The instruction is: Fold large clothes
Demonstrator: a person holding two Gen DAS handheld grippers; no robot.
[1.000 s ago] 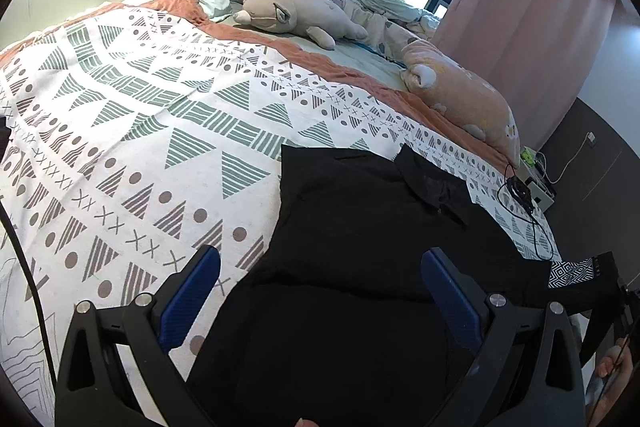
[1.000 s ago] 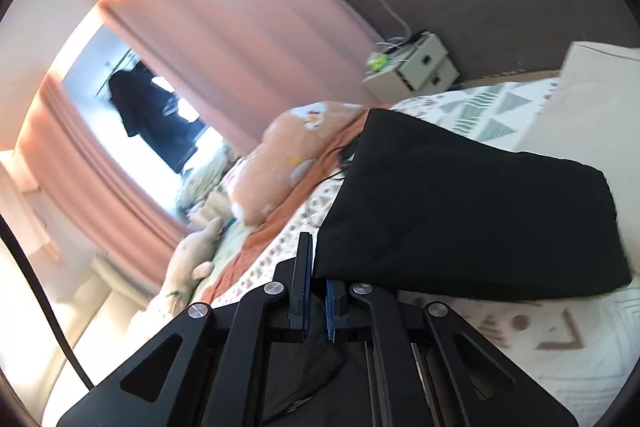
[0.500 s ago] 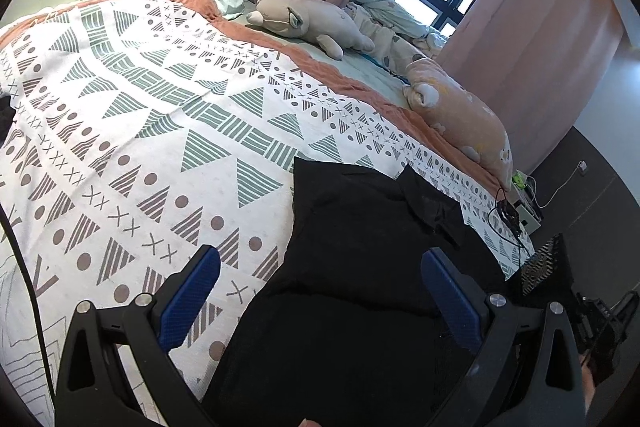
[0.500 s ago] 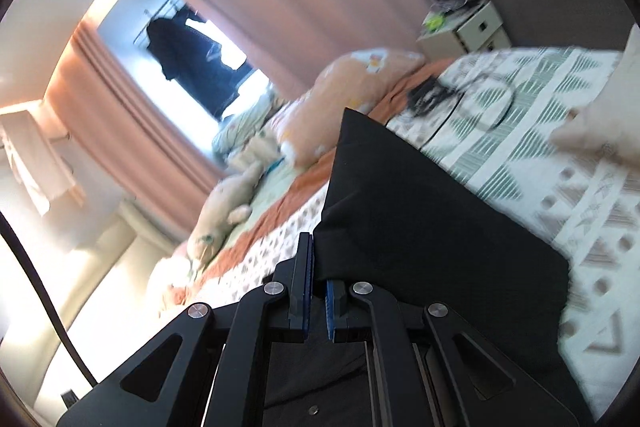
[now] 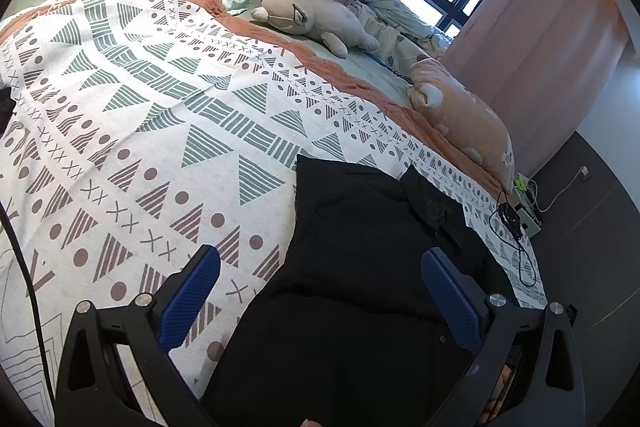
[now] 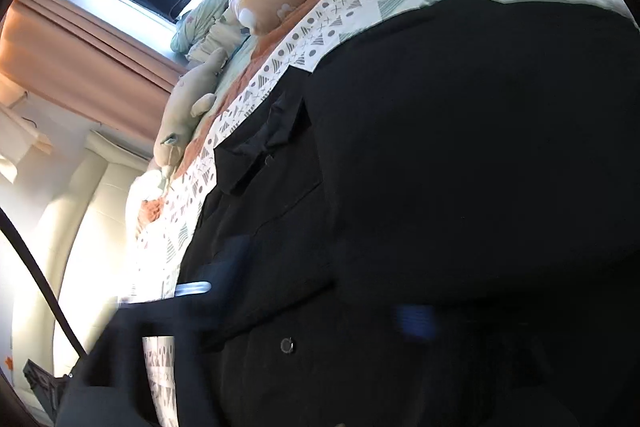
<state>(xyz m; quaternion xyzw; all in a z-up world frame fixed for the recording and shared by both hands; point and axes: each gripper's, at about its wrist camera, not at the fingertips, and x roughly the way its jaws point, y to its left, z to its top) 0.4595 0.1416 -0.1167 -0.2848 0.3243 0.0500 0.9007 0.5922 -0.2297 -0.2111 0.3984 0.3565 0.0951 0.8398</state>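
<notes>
A black collared shirt (image 5: 360, 267) lies on the patterned bedspread (image 5: 160, 115), collar toward the far right edge. My left gripper (image 5: 320, 303) is open and empty, hovering above the shirt's near part, blue pads (image 5: 188, 299) wide apart. In the right wrist view the shirt (image 6: 460, 167) fills most of the frame, its collar (image 6: 264, 147) at centre left and one side folded over. My right gripper (image 6: 320, 291) is close above the cloth, blurred, with blue pads (image 6: 414, 321) far apart, so it looks open.
A grey plush toy (image 5: 316, 19) and a peach plush pillow (image 5: 464, 115) lie along the far side of the bed. A black cable with a small device (image 5: 516, 227) lies at the bed's right edge. Curtains (image 5: 540, 27) and a window are behind.
My right gripper, shut on the shirt's side and carrying it across, has opened and let it down onto the shirt body. My left gripper stays open and has drifted slightly.
</notes>
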